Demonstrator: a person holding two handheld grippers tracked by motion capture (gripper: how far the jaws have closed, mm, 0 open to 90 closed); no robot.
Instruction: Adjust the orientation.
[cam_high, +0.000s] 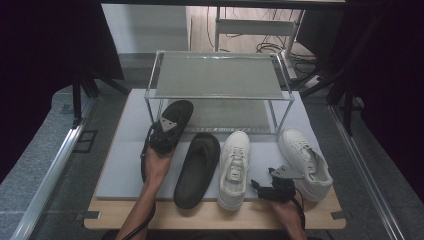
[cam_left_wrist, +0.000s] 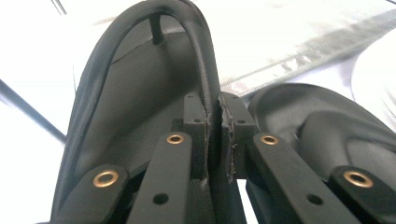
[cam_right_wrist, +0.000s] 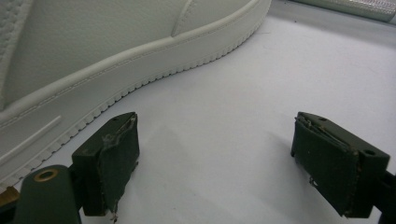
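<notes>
Two black sandals, two white sneakers

Your left gripper (cam_high: 167, 131) is clamped on one black sandal (cam_high: 176, 114) by the rack (cam_high: 220, 75). Your right gripper (cam_high: 267, 186) sits wide apart between the white sneakers (cam_high: 235, 167).

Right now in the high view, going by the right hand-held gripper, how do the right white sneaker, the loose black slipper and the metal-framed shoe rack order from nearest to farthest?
From the right hand-held gripper:
1. Right white leather sneaker, just beside it on its right.
2. Loose black rubber slipper, to its left, past the other white sneaker.
3. Metal-framed shoe rack, at the mat's far edge.
</notes>
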